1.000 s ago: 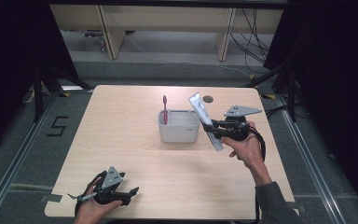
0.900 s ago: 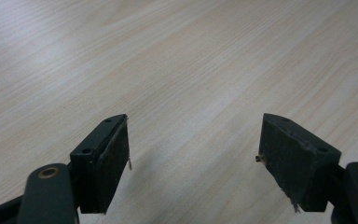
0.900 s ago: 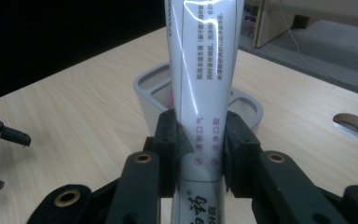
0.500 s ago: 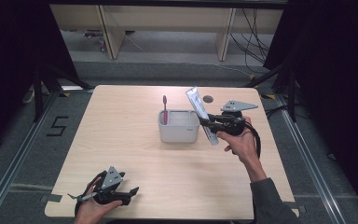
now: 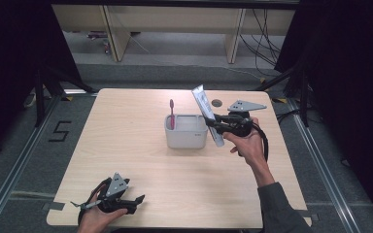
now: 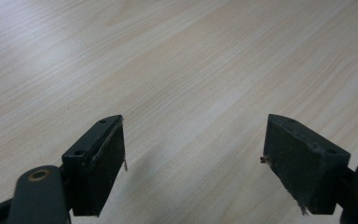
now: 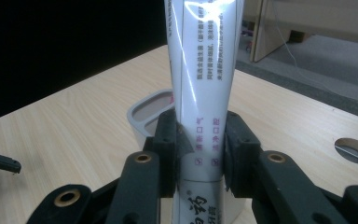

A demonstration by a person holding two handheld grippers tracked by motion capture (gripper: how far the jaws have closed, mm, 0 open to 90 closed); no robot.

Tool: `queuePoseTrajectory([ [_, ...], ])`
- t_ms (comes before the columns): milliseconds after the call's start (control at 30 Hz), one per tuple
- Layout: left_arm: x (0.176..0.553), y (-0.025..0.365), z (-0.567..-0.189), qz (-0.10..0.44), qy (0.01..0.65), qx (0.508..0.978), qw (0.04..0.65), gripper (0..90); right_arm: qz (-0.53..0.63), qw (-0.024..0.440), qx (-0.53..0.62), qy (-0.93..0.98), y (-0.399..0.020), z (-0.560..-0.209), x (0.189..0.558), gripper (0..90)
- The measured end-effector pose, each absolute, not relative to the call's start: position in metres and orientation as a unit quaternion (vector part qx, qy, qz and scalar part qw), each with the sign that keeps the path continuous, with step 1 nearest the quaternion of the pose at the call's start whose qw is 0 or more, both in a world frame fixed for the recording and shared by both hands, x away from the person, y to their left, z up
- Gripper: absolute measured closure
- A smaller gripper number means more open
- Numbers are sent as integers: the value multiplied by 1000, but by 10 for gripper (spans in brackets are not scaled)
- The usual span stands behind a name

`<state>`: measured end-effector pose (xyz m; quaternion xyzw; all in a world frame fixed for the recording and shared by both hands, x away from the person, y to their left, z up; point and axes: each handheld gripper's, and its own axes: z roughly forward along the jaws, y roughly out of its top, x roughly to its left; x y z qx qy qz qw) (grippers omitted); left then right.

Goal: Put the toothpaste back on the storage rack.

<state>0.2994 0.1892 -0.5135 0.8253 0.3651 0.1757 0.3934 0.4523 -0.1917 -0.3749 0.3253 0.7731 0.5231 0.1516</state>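
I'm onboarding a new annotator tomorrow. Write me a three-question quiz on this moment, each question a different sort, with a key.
1. True or false: the left hand-held gripper is holding something.
2. Multiple choice: the toothpaste tube is A) lying flat on the table, B) clamped in the right hand-held gripper, C) standing inside the container.
3. Fill in: the pink toothbrush stands in the ____ container.

Key
1. False: its jaws stand open over bare wood near the table's front left corner.
2. B: the jaws pinch the tube, tilted, just right of the container.
3. Grey.
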Motion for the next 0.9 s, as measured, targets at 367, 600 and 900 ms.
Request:
queuePoseTrajectory([
  [367, 300, 190, -513, 177, 364, 828, 389, 197, 531, 152, 323, 768, -183, -370, 459, 707],
  [600, 300, 190, -512, 179, 363, 828, 389, 197, 534, 160, 318, 767, -174, -369, 467, 707],
  [900, 300, 190, -512, 178, 363, 828, 389, 197, 547, 150, 321, 759, -164, -367, 477, 707],
])
